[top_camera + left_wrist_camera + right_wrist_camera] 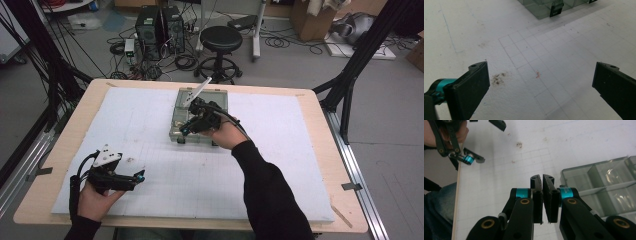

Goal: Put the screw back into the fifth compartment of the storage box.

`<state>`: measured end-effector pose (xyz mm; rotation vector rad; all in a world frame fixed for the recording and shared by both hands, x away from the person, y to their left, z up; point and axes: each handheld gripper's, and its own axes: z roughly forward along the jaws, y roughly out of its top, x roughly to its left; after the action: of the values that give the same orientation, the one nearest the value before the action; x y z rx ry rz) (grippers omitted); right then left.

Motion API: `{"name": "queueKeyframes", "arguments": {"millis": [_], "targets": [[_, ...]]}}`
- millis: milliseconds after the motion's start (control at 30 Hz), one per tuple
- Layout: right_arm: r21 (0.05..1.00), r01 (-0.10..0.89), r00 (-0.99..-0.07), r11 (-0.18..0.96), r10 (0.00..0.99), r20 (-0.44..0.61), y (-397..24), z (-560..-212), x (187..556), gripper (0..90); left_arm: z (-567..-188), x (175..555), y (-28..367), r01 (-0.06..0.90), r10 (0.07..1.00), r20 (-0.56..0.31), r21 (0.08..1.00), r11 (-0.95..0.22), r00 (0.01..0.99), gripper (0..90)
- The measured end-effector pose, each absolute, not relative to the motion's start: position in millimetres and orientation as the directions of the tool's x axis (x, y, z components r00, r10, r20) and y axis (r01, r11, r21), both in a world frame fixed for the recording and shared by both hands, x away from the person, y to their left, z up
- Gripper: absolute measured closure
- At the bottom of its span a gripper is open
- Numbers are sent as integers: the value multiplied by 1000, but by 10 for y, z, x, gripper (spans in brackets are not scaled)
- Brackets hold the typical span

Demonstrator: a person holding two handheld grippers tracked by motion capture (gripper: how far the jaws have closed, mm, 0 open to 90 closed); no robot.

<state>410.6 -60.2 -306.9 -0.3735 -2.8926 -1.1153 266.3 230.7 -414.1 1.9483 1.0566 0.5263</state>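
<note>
The right gripper [542, 178], jaws together on nothing, hovers over the clear compartmented box [220, 100] near the table's [320, 145] far edge, hiding much of the box in the high view. The left gripper [141, 175] rests near the front-left corner, jaws wide apart; its view cuts off the box [541, 7] at the top.

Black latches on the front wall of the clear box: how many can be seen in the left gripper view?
2. One latch hangs on the front wall of the clear box at top centre; a second latch is cut by the top edge, further right. More may lie outside the frame.
</note>
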Motion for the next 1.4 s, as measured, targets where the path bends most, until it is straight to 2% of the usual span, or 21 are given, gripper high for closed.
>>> {"name": "queueKeyframes", "arguments": {"millis": [400, 1400], "targets": [[661, 253, -961, 706, 261, 89, -539, -3018, 4387, 865, -4142, 2665, 2297, 478, 828, -26, 826, -298, 561, 17], [630, 319, -942, 708, 310, 129, -364, -3404, 4688, 863, -4144, 2665, 2300, 477, 825, -24, 825, -303, 565, 17]]}}
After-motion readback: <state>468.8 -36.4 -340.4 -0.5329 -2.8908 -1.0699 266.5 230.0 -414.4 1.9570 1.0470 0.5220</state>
